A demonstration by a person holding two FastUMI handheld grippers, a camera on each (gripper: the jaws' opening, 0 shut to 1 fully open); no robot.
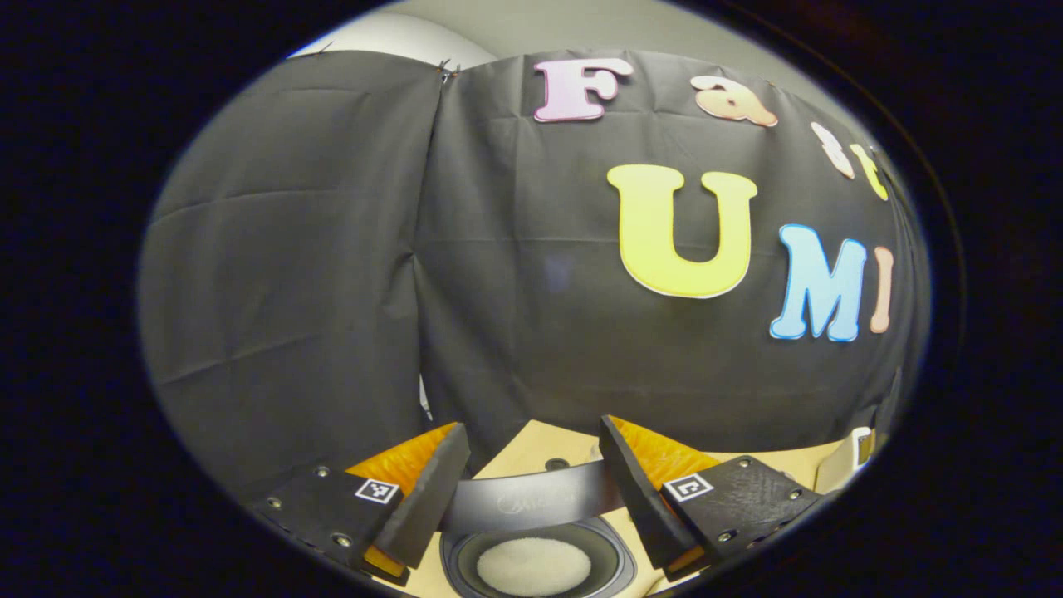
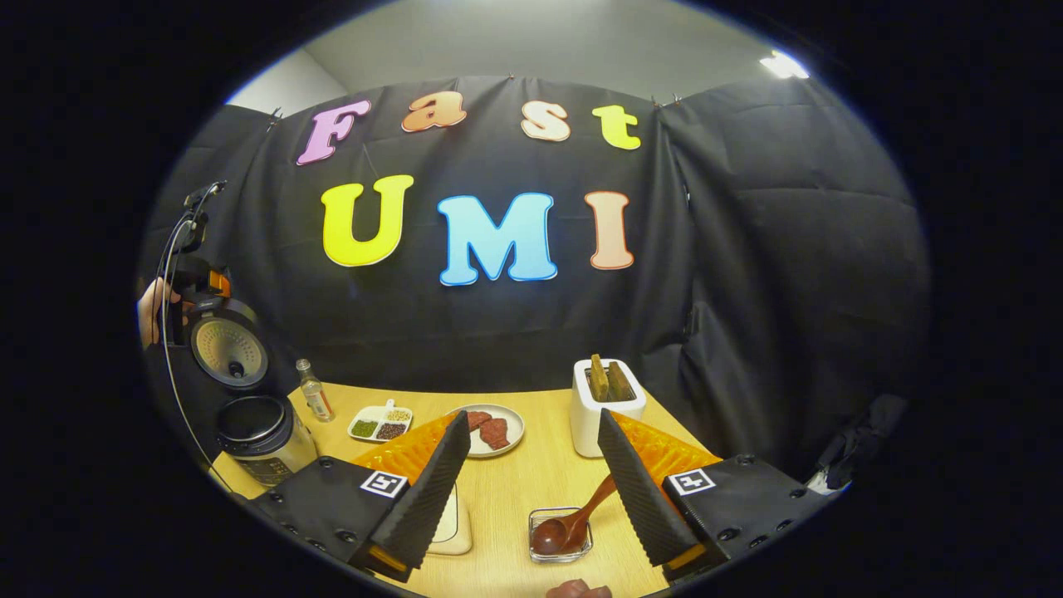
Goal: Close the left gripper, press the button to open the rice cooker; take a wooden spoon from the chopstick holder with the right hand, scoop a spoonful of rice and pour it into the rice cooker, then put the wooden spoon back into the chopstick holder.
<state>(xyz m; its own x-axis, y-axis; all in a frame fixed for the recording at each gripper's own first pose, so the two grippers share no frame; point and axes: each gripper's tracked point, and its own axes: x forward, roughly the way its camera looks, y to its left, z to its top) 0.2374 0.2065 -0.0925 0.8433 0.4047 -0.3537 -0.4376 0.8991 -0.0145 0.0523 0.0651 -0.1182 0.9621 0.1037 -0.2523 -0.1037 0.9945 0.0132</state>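
Right claw (image 2: 531, 490) is nearest, fingers spread wide with nothing between them, and the wooden spoon (image 2: 573, 519) lies just ahead and a bit right, bowl resting in a little glass dish (image 2: 560, 534), handle running up toward my right finger. So the long axis slants up-right, and my guess is I need to turn to pinch across it. Rice cooker (image 2: 253, 436) sits far left on the worktop (image 2: 515, 486), lid up. Left claw (image 1: 531, 490) hangs open over the pot with rice (image 1: 533, 566), empty
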